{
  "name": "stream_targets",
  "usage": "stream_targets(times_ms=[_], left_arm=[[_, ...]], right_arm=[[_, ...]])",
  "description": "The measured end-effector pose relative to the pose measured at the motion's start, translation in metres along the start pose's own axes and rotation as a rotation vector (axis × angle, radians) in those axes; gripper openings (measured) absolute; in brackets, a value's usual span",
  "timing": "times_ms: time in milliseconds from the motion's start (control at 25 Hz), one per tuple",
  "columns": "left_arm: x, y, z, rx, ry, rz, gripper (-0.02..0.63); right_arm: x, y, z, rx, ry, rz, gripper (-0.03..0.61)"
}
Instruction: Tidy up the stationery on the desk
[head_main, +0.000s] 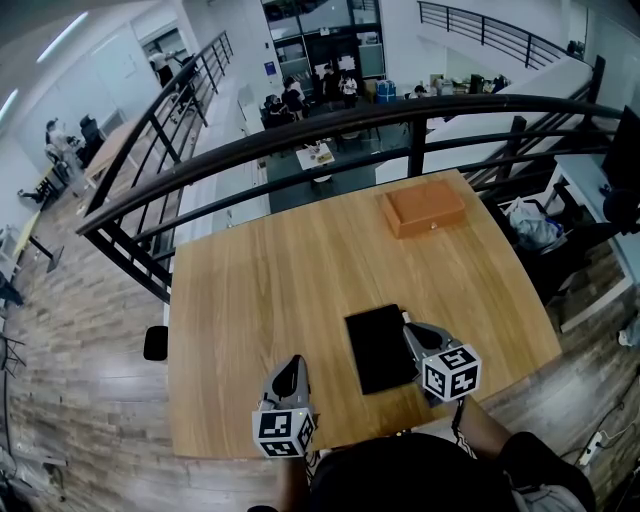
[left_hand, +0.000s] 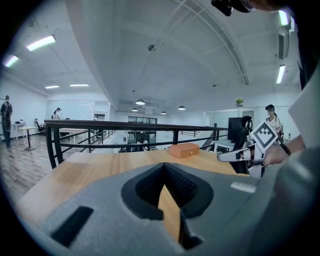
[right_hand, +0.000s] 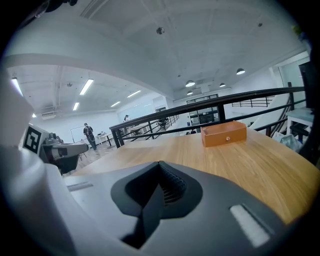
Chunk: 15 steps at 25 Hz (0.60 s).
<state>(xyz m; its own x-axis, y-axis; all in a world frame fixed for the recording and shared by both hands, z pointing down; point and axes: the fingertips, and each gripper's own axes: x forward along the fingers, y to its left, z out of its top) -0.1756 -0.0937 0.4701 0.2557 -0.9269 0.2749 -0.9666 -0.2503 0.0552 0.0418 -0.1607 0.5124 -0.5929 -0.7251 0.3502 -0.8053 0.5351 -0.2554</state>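
A flat black notebook (head_main: 378, 348) lies on the wooden desk (head_main: 260, 290) near its front edge. An orange-brown box (head_main: 425, 208) with a small knob (right_hand: 224, 133) (left_hand: 184, 150) stands at the far right of the desk. My left gripper (head_main: 291, 362) (left_hand: 164, 175) hovers over bare wood left of the notebook, shut with nothing in it. My right gripper (head_main: 408, 327) (right_hand: 159, 182) is shut and holds nothing, its tip at the notebook's right edge. Each gripper shows in the other's view: the right gripper (left_hand: 240, 156) and the left gripper (right_hand: 62, 150).
A black metal railing (head_main: 300, 140) runs behind the desk, with a lower floor beyond it. A dark round seat (head_main: 155, 343) sits at the desk's left edge. A white desk (head_main: 590, 200) and bags stand to the right. The person's body fills the bottom edge.
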Motion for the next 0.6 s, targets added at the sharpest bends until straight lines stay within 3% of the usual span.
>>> stream_targets(times_ms=[600], left_arm=[[-0.0034,0.0006,0.0022,0.001,-0.005,-0.003,-0.003]], right_arm=[[-0.0016,0.0053,0.0018,0.001,-0.004,0.009,0.011]])
